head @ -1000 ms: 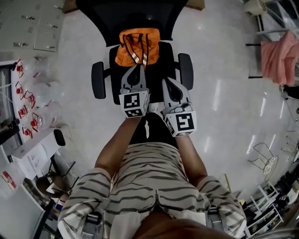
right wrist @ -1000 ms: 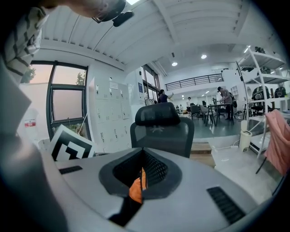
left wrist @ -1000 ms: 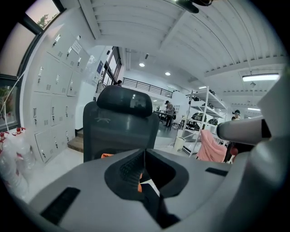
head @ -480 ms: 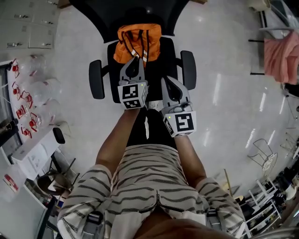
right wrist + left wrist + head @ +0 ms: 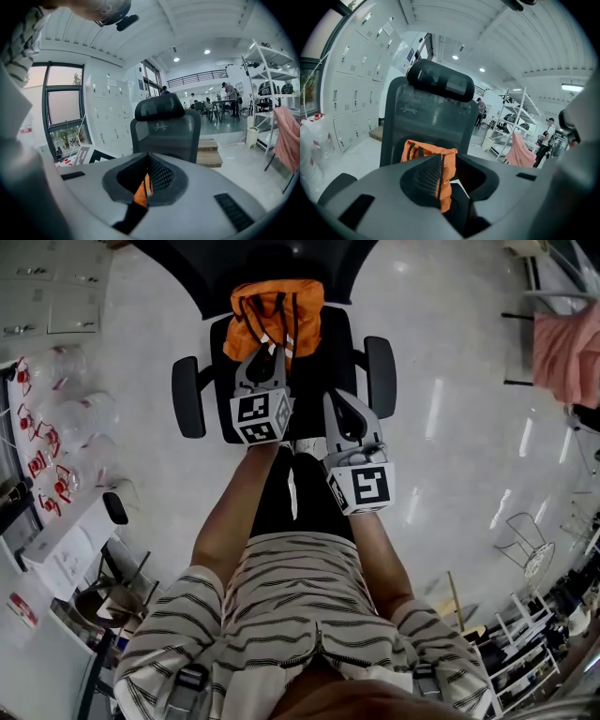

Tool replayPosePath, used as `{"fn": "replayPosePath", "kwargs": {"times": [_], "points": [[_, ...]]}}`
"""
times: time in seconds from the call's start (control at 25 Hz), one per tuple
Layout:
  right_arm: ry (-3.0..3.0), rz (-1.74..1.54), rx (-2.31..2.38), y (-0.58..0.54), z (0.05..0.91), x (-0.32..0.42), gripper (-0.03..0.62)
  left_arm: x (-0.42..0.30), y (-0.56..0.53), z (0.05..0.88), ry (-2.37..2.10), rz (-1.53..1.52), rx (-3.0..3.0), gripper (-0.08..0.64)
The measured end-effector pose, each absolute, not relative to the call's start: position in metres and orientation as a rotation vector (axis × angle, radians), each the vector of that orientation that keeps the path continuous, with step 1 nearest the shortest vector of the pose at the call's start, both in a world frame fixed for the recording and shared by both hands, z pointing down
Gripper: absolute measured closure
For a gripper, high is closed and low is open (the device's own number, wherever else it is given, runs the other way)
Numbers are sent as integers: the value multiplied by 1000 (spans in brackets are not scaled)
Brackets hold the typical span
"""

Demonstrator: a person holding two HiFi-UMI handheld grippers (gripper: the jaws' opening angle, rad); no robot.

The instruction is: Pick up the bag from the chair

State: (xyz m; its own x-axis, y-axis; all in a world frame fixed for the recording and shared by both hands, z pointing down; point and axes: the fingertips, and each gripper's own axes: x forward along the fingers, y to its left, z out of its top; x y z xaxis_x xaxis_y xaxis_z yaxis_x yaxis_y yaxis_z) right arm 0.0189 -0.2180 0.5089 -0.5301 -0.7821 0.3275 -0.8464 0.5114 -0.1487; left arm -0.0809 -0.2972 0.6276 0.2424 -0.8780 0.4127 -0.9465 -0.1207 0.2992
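Pale glossy floor is seen all round the chair. Nearest the person, the right gripper is held over the chair's front edge, where it was a second ago. Its fingers are pressed together at the tips and nothing is gripped; only a sliver of orange is seen past them. Further in, the left gripper has been carried forward across the seat, so that its tip is now at, or just short of, the lower edge of the bag. Contact cannot be confirmed. Its fingers are parted a little, with the bag seen through the gap but nothing yet between them. At the rear of the seat, against the chair's back, the bag is slumped and not yet lifted. From this advance the reach is judged nearly complete, and the grasp is expected from the left gripper, probably after a wider opening.
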Motion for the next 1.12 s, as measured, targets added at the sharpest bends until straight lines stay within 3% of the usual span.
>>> {"fn": "replayPosePath", "kwargs": {"times": [0.36, 1.12], "points": [[-2524, 439, 1384, -226, 518, 16, 574, -79, -316, 652, -1626, 175, 1993, 427], [-2517, 440, 1359, -226, 532, 12, 574, -83, -332, 690, -1624, 285, 2006, 399]]}}
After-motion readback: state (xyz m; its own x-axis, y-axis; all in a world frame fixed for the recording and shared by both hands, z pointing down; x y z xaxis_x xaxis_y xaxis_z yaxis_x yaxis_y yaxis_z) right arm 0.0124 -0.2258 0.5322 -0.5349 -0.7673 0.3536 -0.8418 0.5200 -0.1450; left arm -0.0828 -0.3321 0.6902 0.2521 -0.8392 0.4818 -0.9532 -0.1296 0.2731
